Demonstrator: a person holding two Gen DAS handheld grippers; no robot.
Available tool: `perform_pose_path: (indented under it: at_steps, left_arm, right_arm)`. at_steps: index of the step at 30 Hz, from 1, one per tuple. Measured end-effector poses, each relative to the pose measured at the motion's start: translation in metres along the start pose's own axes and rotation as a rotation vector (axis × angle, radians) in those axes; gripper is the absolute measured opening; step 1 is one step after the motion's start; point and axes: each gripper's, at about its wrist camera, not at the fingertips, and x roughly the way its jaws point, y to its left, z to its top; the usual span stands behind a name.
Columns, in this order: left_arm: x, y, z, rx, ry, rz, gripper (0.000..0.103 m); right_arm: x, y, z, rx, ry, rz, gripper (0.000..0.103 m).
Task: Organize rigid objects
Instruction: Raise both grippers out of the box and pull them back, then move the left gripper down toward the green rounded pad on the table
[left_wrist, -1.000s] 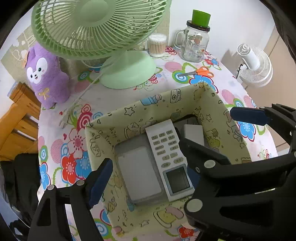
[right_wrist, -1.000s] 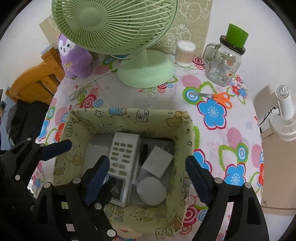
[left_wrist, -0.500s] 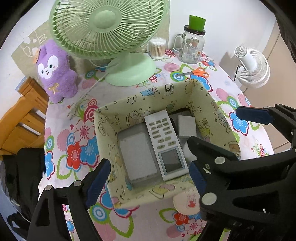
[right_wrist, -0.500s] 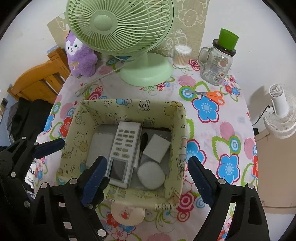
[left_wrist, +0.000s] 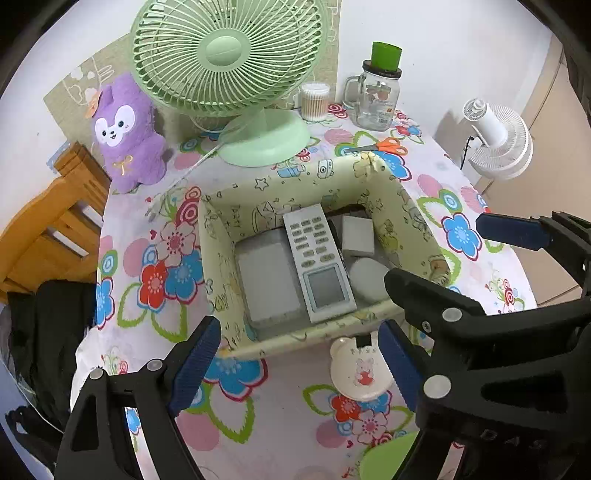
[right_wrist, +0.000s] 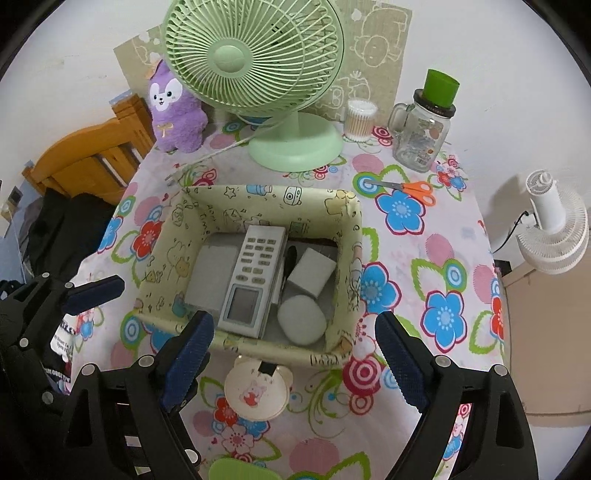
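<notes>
A pale yellow fabric storage box (right_wrist: 343, 206) printed with small cartoon drawings sits in the middle of the flower-patterned tabletop (right_wrist: 424, 266), and everything else can be placed from it. Inside the box, a white remote control (right_wrist: 255, 277) with a grey screen lies along the middle; a flat grey-white rectangular case (right_wrist: 212, 273) lies on the side of it toward the wooden chair, and a small white block (right_wrist: 312, 271) and a rounded white case (right_wrist: 302, 319) lie on the other side, with a thin dark object between the remote and the block that is too hidden to identify. Just outside the box's near wall rests a round cream bear-shaped piece (right_wrist: 256, 393) with a pink rabbit picture, touching the tabletop and close to the wall. Beyond the box's far wall stands a green desk fan (right_wrist: 255, 55), with a purple plush toy (right_wrist: 177, 107) beside it, a tub of cotton swabs (right_wrist: 360, 120), a glass mug jar (right_wrist: 423, 134) with a green cup on its lid, and orange-handled scissors (right_wrist: 410, 188). The left gripper (left_wrist: 299, 363) hovers above the near wall, its fingers spread wide and empty. The right gripper (right_wrist: 293, 354) hovers likewise, its fingers wide apart and holding nothing.
</notes>
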Motion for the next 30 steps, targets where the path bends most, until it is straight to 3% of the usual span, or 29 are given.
perform_pose_path:
  at_steps: [13,30]
  left_arm:
    - [-0.008,-0.011,-0.023,-0.04,0.005,-0.005,0.089]
    - [0.005,-0.03,-0.075,-0.108,0.019,-0.001,0.089]
  right_arm:
    - [-0.014,-0.007,-0.025,0.001,-0.015,0.012,0.091]
    - [-0.003,-0.015,-0.071,-0.03,0.001,0.03,0.091]
